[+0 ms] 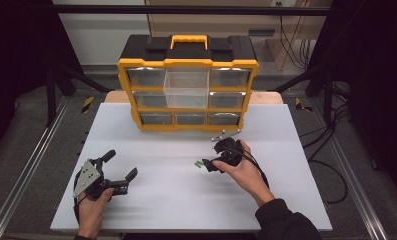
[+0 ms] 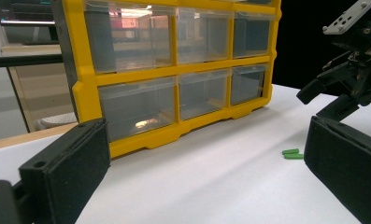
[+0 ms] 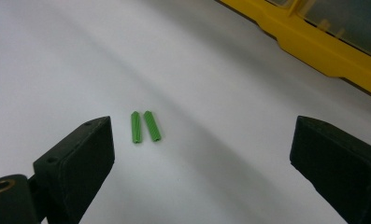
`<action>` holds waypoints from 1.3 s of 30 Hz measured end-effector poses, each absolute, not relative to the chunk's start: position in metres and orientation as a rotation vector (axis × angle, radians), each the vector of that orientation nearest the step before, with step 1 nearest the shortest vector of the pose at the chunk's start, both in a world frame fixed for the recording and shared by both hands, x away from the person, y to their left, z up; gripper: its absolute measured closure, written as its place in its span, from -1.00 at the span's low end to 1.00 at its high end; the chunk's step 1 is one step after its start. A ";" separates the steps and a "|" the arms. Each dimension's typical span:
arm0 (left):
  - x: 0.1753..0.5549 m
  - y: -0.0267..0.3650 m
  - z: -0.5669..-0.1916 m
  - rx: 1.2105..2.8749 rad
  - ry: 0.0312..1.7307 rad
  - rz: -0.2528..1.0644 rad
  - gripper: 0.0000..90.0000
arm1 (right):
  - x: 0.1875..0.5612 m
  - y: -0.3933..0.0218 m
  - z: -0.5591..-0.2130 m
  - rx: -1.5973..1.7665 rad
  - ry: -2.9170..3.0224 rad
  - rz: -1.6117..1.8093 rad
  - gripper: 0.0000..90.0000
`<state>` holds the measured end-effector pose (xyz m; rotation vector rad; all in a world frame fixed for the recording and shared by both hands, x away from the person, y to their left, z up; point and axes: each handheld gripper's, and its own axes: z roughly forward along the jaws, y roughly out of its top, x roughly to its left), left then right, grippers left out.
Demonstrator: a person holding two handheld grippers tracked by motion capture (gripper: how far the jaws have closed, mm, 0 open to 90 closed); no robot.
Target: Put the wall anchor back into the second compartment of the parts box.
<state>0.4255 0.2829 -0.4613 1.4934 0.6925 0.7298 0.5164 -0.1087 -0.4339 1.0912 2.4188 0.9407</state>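
Both claws stand with jaws spread wide, holding nothing. Nearest the person, the left gripper (image 1: 120, 167) rests on the white table (image 1: 176, 200), well to the left of the two green wall plugs (image 3: 145, 126). Those plugs lie side by side, touching, flat on the table. Just right of the plugs hovers the right gripper (image 1: 212, 159), tilted down at them, its jaws apart either side without touching. Beyond the plugs stands the yellow drawer organiser (image 1: 188, 95), one clear drawer (image 1: 186, 89) pulled out from its middle column.

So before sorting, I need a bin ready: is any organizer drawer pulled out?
Yes: the top middle drawer juts forward from the yellow organizer.
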 end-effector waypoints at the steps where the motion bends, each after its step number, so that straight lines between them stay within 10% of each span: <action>1: 0.425 0.283 -0.461 1.494 0.692 0.730 -0.99 | 0.516 -0.108 -0.434 1.101 2.414 0.942 -0.85; 39: 0.426 0.283 -0.461 1.502 0.690 0.732 -0.99 | 0.523 -0.090 -0.436 1.093 2.441 0.947 0.47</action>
